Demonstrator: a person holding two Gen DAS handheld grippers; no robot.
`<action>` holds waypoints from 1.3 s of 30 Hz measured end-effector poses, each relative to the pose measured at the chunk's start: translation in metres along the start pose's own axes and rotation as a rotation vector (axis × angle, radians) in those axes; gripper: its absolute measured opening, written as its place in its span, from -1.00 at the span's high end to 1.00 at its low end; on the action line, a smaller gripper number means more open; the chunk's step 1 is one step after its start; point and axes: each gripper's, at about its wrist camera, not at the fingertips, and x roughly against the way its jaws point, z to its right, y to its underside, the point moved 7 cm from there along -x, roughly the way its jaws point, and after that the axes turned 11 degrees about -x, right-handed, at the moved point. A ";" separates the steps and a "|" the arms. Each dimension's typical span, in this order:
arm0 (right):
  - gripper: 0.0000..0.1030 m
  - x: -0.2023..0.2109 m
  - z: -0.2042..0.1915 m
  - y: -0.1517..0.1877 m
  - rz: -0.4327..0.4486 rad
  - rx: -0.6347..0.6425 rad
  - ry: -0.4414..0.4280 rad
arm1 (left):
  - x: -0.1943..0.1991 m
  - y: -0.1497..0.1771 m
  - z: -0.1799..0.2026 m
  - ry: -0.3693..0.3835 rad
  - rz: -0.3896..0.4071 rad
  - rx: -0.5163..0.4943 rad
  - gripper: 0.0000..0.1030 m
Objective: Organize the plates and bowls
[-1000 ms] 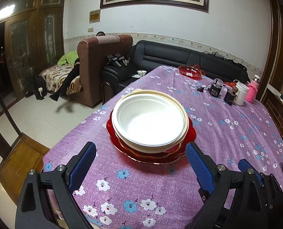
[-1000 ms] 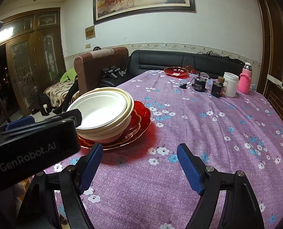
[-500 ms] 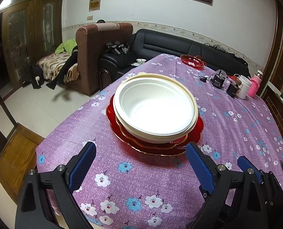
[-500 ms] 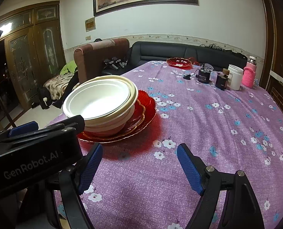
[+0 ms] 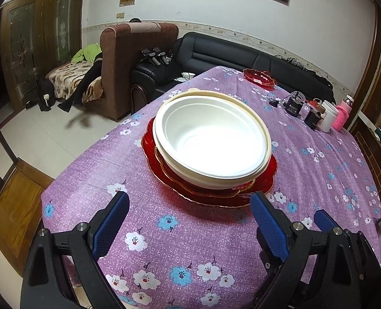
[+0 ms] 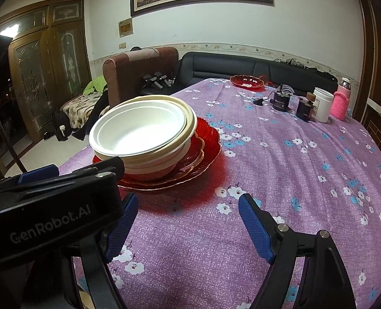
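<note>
A white bowl (image 5: 211, 141) is nested in a cream bowl (image 5: 266, 152), both stacked on red glass plates (image 5: 205, 195) on the purple flowered tablecloth. The stack also shows in the right wrist view, with the white bowl (image 6: 139, 131) over the red plates (image 6: 205, 144). My left gripper (image 5: 189, 219) is open and empty, just short of the stack's near edge. My right gripper (image 6: 187, 221) is open and empty, to the right of the stack and short of it. The left gripper's body (image 6: 49, 206) hides the stack's near left edge in the right wrist view.
A red glass dish (image 5: 259, 76) sits at the table's far end. Black devices (image 6: 280, 100), a white jar (image 6: 322, 104) and a pink bottle (image 6: 340, 103) stand at the far right. A wooden chair (image 5: 15, 193) stands left of the table; sofas stand beyond it.
Both grippers have moved forward toward the bowl stack, which now looms larger. Both stay open and empty.
</note>
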 end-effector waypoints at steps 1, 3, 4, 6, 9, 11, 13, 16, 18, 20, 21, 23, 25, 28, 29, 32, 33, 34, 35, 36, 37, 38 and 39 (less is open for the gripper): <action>-0.63 -0.001 -0.001 0.000 -0.003 0.002 0.000 | -0.001 0.000 0.000 0.002 -0.002 0.000 -0.84; -0.63 -0.002 -0.002 0.002 -0.006 0.006 0.002 | -0.001 0.001 -0.001 0.006 -0.004 0.002 -0.84; -0.63 -0.002 -0.002 0.002 -0.008 0.008 0.002 | -0.001 0.001 -0.001 0.007 -0.004 0.004 -0.84; -0.63 -0.003 -0.003 0.003 -0.012 0.011 0.001 | -0.001 0.001 -0.001 0.009 -0.006 0.004 -0.84; -0.64 -0.003 -0.004 0.003 -0.015 0.012 0.001 | -0.002 0.001 -0.002 0.019 -0.012 0.007 -0.84; -0.63 -0.003 -0.003 0.003 -0.017 0.012 0.000 | -0.003 0.002 -0.001 0.022 -0.016 0.008 -0.84; -0.63 -0.003 -0.003 0.004 -0.016 0.011 -0.001 | -0.004 0.002 0.000 0.026 -0.020 0.007 -0.84; -0.63 -0.003 -0.003 0.004 -0.017 0.010 -0.002 | -0.006 0.003 0.003 0.033 -0.029 0.008 -0.84; -0.63 -0.003 -0.003 0.004 -0.017 0.006 -0.003 | -0.007 0.004 0.004 0.033 -0.033 0.007 -0.84; -0.64 -0.003 -0.002 0.004 -0.018 0.003 -0.003 | -0.007 0.004 0.005 0.034 -0.035 0.006 -0.84; -0.64 -0.002 -0.002 0.004 -0.019 0.002 -0.003 | -0.007 0.004 0.005 0.034 -0.036 0.006 -0.84; -0.64 -0.002 -0.001 0.005 -0.021 -0.002 -0.005 | -0.008 0.005 0.006 0.035 -0.038 0.005 -0.84; -0.63 -0.002 0.000 0.005 -0.021 -0.006 -0.007 | -0.008 0.005 0.007 0.034 -0.039 0.004 -0.84; -0.64 -0.002 0.000 0.005 -0.021 -0.006 -0.008 | -0.008 0.005 0.007 0.034 -0.039 0.005 -0.84; -0.64 -0.002 0.000 0.005 -0.021 -0.006 -0.008 | -0.008 0.005 0.007 0.033 -0.039 0.004 -0.84; -0.64 -0.002 0.000 0.005 -0.020 -0.008 -0.009 | -0.008 0.004 0.007 0.029 -0.035 0.003 -0.84; -0.64 -0.002 0.000 0.005 -0.020 -0.010 -0.010 | -0.008 0.005 0.007 0.027 -0.032 0.003 -0.84; -0.64 -0.002 0.000 0.005 -0.021 -0.012 -0.012 | -0.008 0.005 0.007 0.023 -0.027 0.004 -0.84; -0.64 -0.001 0.000 0.005 -0.019 -0.014 -0.014 | -0.006 0.004 0.005 0.014 -0.017 0.006 -0.84; -0.64 -0.001 0.000 0.005 -0.018 -0.015 -0.017 | -0.002 0.003 0.003 -0.011 0.006 0.008 -0.84; -0.64 0.000 0.000 0.005 -0.015 -0.016 -0.020 | 0.004 0.001 0.000 -0.043 0.038 0.012 -0.84; -0.64 0.001 -0.001 0.005 -0.010 -0.017 -0.024 | 0.012 -0.001 -0.002 -0.073 0.071 0.016 -0.84; -0.64 0.002 -0.001 0.005 -0.006 -0.017 -0.028 | 0.025 -0.005 -0.007 -0.120 0.133 0.028 -0.84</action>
